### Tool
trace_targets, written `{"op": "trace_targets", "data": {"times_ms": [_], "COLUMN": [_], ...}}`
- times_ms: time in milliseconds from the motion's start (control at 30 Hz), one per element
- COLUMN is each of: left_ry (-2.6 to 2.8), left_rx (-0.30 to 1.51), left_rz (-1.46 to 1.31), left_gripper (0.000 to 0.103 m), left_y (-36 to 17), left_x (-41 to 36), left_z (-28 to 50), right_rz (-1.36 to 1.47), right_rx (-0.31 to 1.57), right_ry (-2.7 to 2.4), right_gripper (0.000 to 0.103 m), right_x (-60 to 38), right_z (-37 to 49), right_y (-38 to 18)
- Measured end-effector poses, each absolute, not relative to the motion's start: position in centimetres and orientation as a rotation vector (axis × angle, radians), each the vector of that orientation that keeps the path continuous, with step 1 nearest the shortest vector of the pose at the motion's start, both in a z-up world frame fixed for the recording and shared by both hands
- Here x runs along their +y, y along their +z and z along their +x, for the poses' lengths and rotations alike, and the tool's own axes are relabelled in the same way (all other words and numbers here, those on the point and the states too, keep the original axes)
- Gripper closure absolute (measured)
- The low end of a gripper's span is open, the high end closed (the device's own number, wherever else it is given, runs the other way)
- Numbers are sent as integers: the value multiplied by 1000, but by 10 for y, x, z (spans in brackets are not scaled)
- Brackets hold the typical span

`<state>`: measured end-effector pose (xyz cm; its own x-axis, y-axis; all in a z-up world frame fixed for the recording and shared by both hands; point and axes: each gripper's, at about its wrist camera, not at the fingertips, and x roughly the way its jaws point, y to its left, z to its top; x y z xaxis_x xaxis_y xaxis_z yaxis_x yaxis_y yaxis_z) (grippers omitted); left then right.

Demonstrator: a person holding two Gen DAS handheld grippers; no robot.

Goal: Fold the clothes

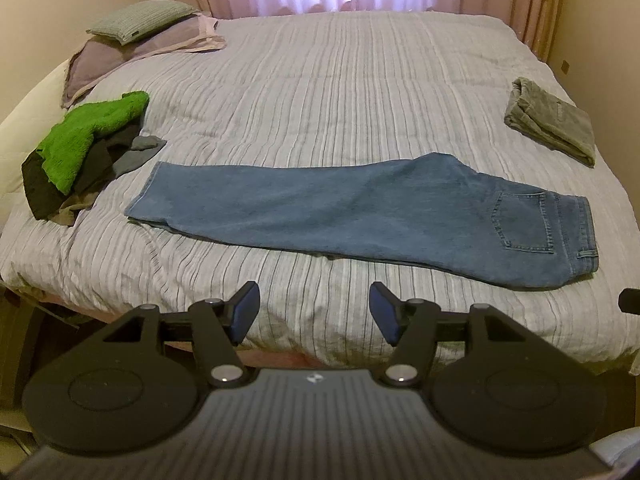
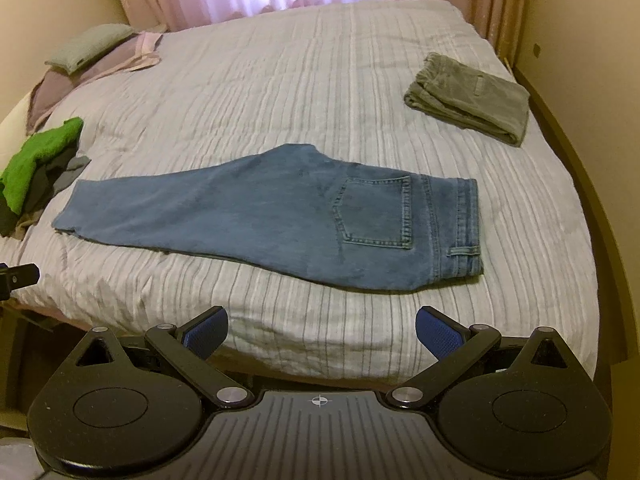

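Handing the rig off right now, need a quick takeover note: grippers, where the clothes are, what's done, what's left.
Left gripper: open, nothing between the pads, above the near edge of the bed.
Right gripper: open, empty, also at the near edge.
Jeans: halved lengthwise, flat across the bed, waistband to the right, hems to the left.
Done: grey garment lies folded at the far right.
Left: fold the jeans shorter, then work through the unfolded pile with the green piece on top, at the left.
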<state>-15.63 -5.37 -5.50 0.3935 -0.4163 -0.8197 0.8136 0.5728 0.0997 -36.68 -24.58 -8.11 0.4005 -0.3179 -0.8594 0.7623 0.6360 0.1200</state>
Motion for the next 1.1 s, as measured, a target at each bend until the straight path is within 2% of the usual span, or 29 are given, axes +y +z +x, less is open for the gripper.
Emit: {"op": "trace_targets", "data": {"times_ms": [667, 867, 933, 1100], "left_ry": [-729, -711, -717, -760], "left_rx": [896, 900, 900, 924], "left_rz": [449, 348, 309, 188], "left_gripper": [47, 65, 83, 90], "left_y": [-62, -78, -91, -150], "left_x": [-19, -23, -26, -40], "left_z": [-104, -37, -10, 62], "right_rz": [603, 693, 719, 753], "right_rx": [1001, 934, 929, 943], "right_ry": [-644, -735, -775, -854], "right_gripper": [1, 1, 1, 1], "right_x": [-251, -276, -286, -311], "right_z": [-312, -291, -279, -245], "right_y": [-105, -116, -125, -163]}}
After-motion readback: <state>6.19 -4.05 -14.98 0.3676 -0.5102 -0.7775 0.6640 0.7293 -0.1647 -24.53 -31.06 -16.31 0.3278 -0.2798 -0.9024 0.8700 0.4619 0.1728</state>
